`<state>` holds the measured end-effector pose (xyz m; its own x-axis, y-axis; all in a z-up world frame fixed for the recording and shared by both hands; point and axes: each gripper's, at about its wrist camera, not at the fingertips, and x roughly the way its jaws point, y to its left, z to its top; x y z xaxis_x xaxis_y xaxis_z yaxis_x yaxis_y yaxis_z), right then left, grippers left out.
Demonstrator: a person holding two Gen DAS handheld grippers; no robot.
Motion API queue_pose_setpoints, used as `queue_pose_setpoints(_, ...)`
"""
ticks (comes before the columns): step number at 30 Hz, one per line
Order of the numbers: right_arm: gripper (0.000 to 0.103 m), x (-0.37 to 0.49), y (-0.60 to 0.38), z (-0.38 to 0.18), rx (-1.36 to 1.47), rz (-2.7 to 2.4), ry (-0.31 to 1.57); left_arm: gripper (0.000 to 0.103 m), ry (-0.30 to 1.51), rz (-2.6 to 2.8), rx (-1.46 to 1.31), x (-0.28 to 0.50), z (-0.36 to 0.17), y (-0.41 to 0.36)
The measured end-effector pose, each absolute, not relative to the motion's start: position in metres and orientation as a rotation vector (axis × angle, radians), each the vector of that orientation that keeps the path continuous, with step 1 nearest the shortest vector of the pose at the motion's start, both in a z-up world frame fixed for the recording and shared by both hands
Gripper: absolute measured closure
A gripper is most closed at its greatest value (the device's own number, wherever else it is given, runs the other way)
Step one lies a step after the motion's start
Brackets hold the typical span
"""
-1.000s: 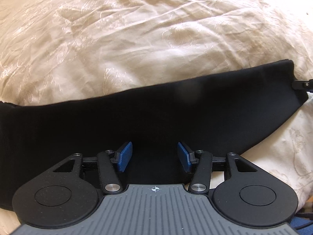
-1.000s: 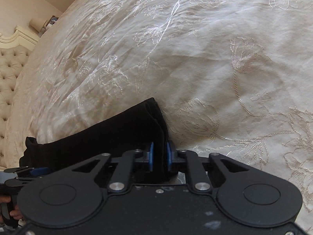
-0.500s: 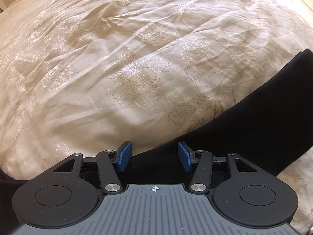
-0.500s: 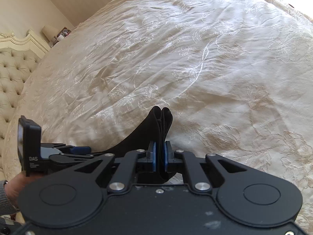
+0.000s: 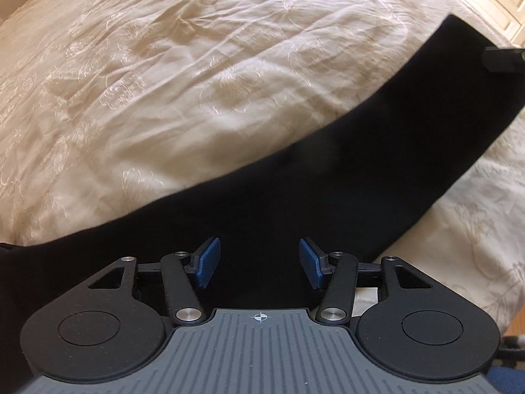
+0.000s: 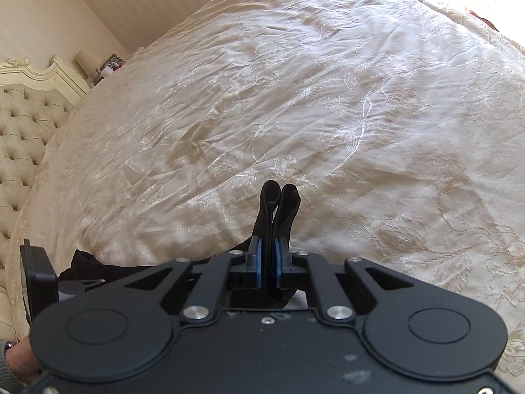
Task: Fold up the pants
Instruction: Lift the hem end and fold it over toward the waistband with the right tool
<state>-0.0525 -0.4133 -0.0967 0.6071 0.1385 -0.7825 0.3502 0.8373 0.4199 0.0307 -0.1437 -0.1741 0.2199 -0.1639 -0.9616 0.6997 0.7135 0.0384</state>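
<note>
The black pants (image 5: 328, 197) are cut off at the left edge of the left wrist view, and their lower part is hidden behind the left gripper (image 5: 259, 262). In the right wrist view, only a pinched fold (image 6: 279, 210) is seen.

You have a bed (image 6: 328, 92) under a wrinkled cream bedspread (image 5: 197, 82) with embroidered flowers; the black pants (image 5: 328, 190) stretch in a long band across its near side.
</note>
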Motion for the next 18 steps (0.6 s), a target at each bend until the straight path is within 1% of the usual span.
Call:
queue_pose_setpoints(5,0.094,-0.049,-0.391,-0.088,0.549,-0.151,0.925,0.051,1.178,-0.686,0.619,0.018,-0.197,-0.152)
queue_pose_setpoints(9,0.094,-0.045,-0.363,-0.074,0.522,-0.151,0.913,0.051,1.163,-0.747,0.614,0.024,-0.188,-0.150)
queue_pose_setpoints(14,0.094,-0.038,-0.322,-0.052,0.522,-0.137,0.869,0.051,1.159,-0.744,0.510,0.040,-0.165,-0.110)
queue_pose_setpoints(18,0.093,-0.026,-0.271,-0.040,0.488,-0.089,0.856,0.051,1.174,-0.678,0.372,0.063,-0.144,-0.057)
